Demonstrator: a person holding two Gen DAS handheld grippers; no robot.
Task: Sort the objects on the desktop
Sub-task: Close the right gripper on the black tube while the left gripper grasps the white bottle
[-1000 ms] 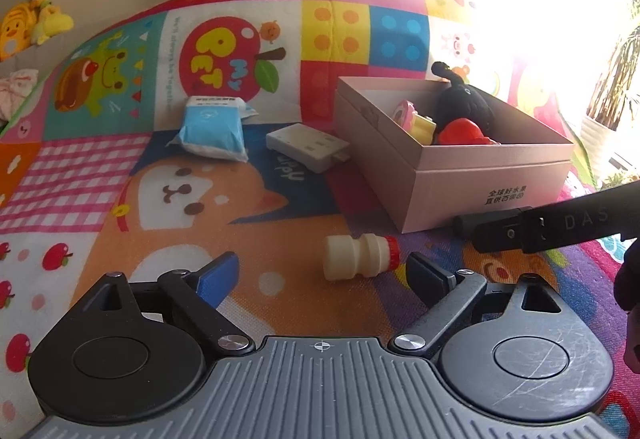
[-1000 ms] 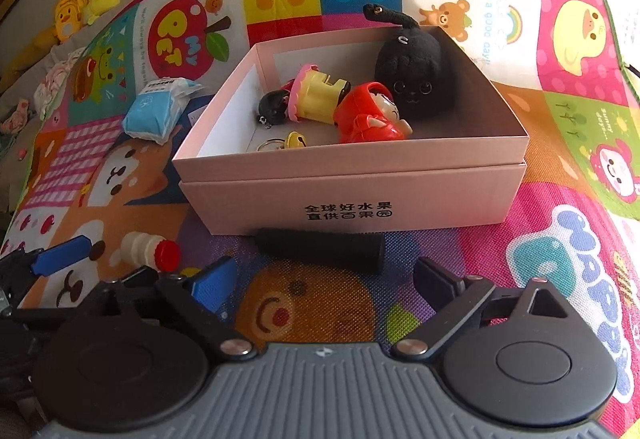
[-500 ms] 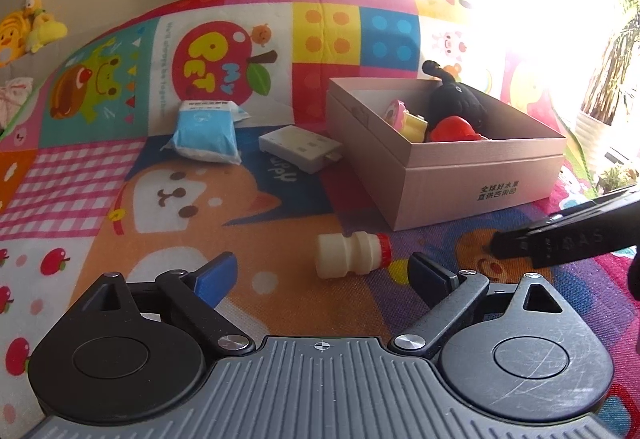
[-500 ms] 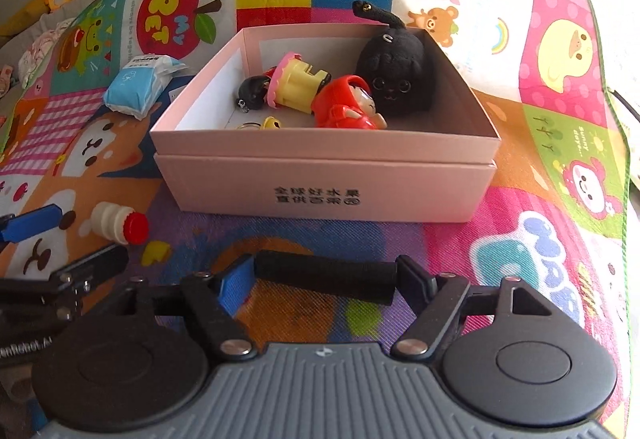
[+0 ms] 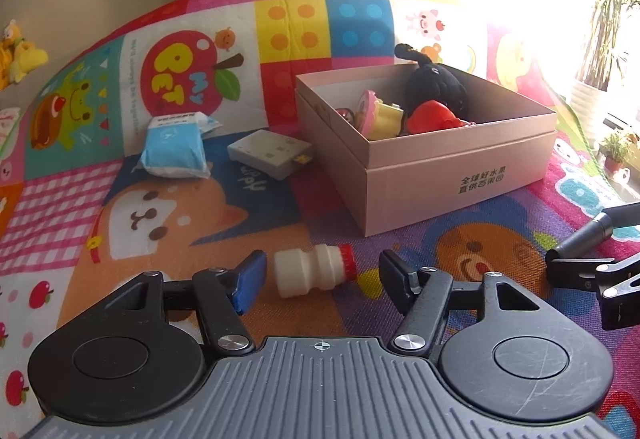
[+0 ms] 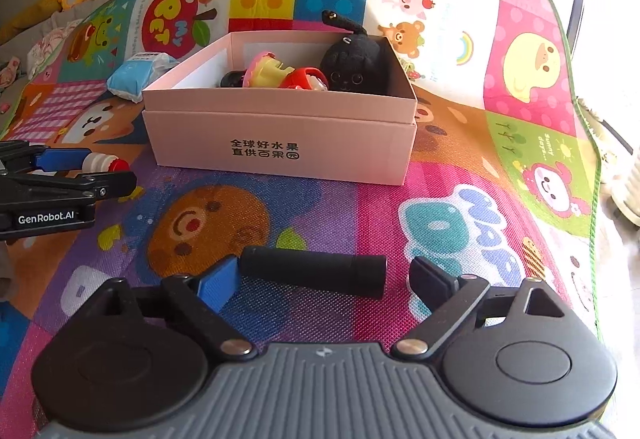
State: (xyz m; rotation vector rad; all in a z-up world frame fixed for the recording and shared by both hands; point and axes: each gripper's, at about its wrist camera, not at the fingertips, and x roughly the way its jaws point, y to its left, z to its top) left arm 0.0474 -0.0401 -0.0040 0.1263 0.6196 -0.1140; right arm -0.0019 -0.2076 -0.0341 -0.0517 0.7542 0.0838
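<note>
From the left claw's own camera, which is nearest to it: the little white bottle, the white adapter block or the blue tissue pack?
1. Small white bottle with red cap, lying between the claw's fingers.
2. White rectangular adapter block, middle, beside the pink box.
3. Blue tissue pack, left; nearly level with the block.

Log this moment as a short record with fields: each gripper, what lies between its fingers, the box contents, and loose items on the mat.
left gripper: jaws just closing, small white bottle between them, not gripped
right gripper: jaws just opening, black cylinder between them, not gripped
pink box: black plush, red figure, yellow-pink toy
loose on mat: blue tissue pack, white adapter
</note>
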